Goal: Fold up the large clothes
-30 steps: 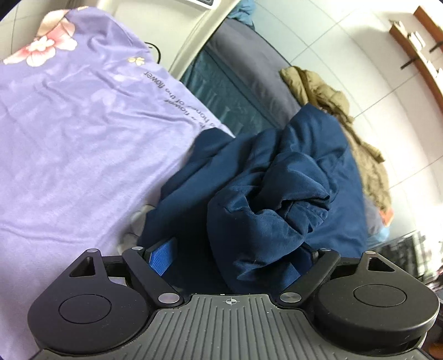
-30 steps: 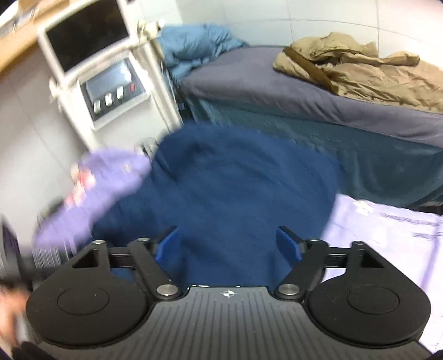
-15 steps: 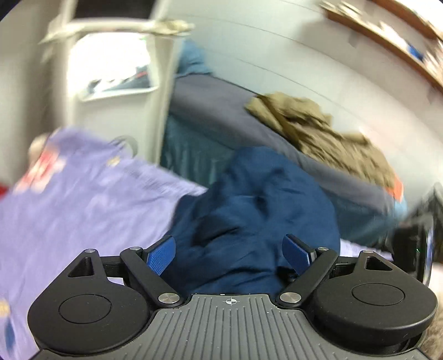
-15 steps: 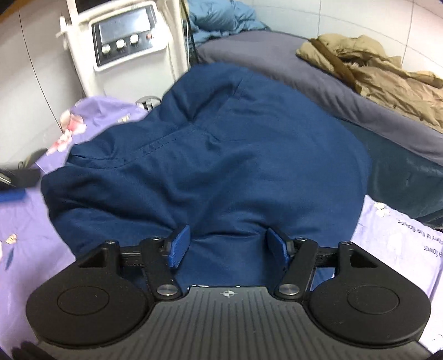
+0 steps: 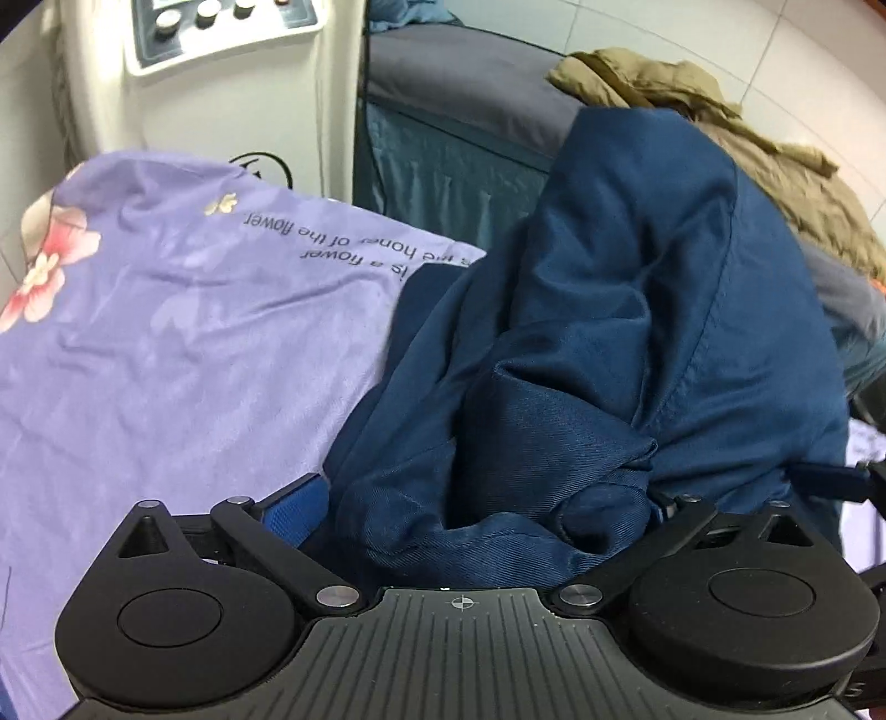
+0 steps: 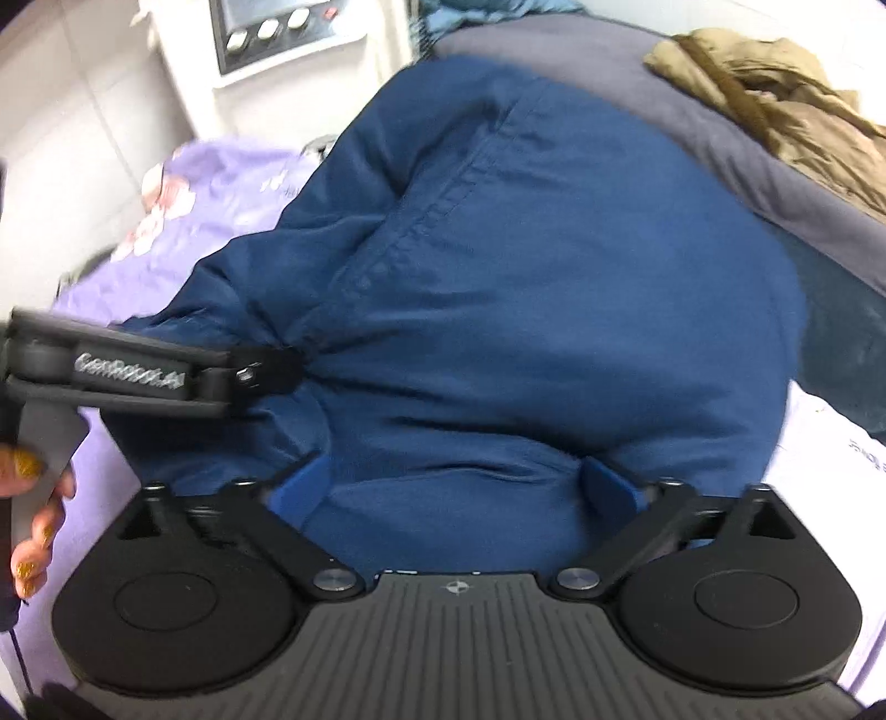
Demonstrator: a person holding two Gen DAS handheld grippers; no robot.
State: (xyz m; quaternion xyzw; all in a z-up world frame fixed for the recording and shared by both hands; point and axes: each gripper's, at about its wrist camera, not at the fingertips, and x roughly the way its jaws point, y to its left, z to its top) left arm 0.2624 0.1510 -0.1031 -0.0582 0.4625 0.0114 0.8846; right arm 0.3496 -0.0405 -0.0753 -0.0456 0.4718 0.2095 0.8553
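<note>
A large navy blue garment (image 5: pixel 637 343) is bunched up over the purple flowered sheet (image 5: pixel 166 332). My left gripper (image 5: pixel 476 498) has the navy cloth between its fingers; its blue left pad (image 5: pixel 299 509) shows and the right one is buried in cloth. In the right wrist view the garment (image 6: pixel 526 288) fills the middle, and my right gripper (image 6: pixel 459 493) has its blue pads (image 6: pixel 302 487) pressed on a wide fold of it. The left gripper (image 6: pixel 271 374) shows there too, shut on the garment's left edge.
A white machine with knobs (image 5: pixel 221 44) stands behind the sheet. A grey bed (image 5: pixel 470 88) with a tan jacket (image 5: pixel 720 127) lies at the back right. The person's hand (image 6: pixel 33 498) with gold nails holds the left gripper's handle.
Both grippers have swung lower and closer to the garment. The left gripper now bites the cloth at the left edge, and the right gripper's pads have spread wider around a fold.
</note>
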